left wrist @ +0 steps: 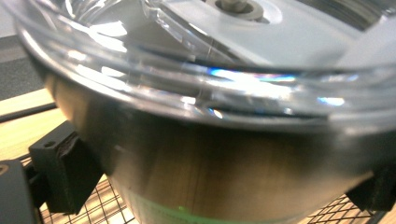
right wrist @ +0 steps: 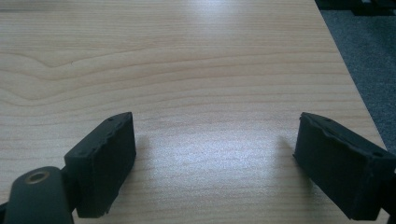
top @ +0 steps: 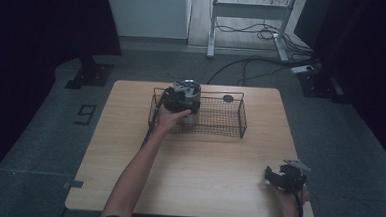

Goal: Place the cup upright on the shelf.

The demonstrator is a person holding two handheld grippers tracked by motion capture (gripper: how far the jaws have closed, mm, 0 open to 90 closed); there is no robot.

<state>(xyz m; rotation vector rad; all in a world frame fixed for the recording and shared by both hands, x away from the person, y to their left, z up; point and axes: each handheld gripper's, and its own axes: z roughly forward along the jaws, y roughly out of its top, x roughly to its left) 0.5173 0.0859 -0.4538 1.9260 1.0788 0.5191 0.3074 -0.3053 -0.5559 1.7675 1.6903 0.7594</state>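
Note:
A shiny steel pot (top: 191,90) with a clear glass lid (left wrist: 224,70) stands at the left end of a black wire basket (top: 220,121). My left gripper (top: 179,102) is shut on the pot (left wrist: 210,172), with one black pad (left wrist: 65,172) against each side of its wall. Basket mesh shows just under the pot. My right gripper (top: 283,176) rests over the table's near right corner. It is open (right wrist: 215,158), with bare wood between its pads (right wrist: 105,163).
The wooden table (top: 192,173) carries the basket at its far middle. A small dark round object (top: 227,98) lies just behind the basket. Grey floor, cables and a desk frame (top: 250,21) lie beyond the table.

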